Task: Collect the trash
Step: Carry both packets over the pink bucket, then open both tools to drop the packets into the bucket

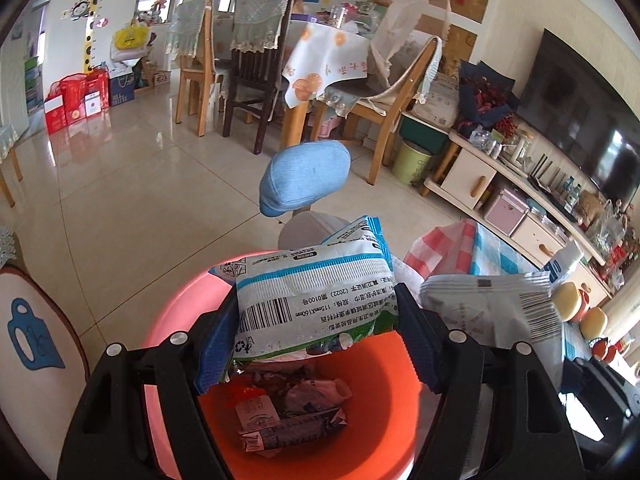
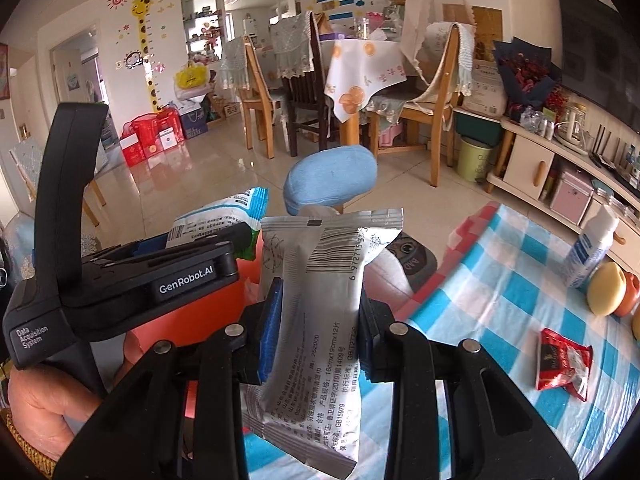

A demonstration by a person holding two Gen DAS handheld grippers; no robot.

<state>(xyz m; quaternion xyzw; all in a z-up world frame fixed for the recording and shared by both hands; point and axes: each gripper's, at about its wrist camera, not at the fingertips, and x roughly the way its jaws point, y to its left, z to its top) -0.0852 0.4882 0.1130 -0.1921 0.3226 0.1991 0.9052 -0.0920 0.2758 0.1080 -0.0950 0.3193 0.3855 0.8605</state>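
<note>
My left gripper [image 1: 316, 320] is shut on a blue-and-white wet-wipe packet [image 1: 312, 292] and holds it over the open orange-pink trash bin [image 1: 384, 408], which has wrappers and a small carton in its bottom. My right gripper [image 2: 316, 332] is shut on a silver wipe packet [image 2: 320, 320], held upright beside the bin at the table's edge. The silver packet also shows in the left wrist view [image 1: 492, 312]. The left gripper with its blue packet [image 2: 224, 220] shows at the left of the right wrist view. A red snack wrapper [image 2: 564, 364] lies on the checked tablecloth [image 2: 500, 280].
A blue cushioned stool [image 1: 304, 176] stands just beyond the bin. A white tube [image 2: 588, 248] and yellow-orange toys [image 2: 608, 288] sit on the table's right side. Dining chairs and a table [image 1: 320, 60] stand farther back; a TV cabinet [image 1: 520, 196] runs along the right.
</note>
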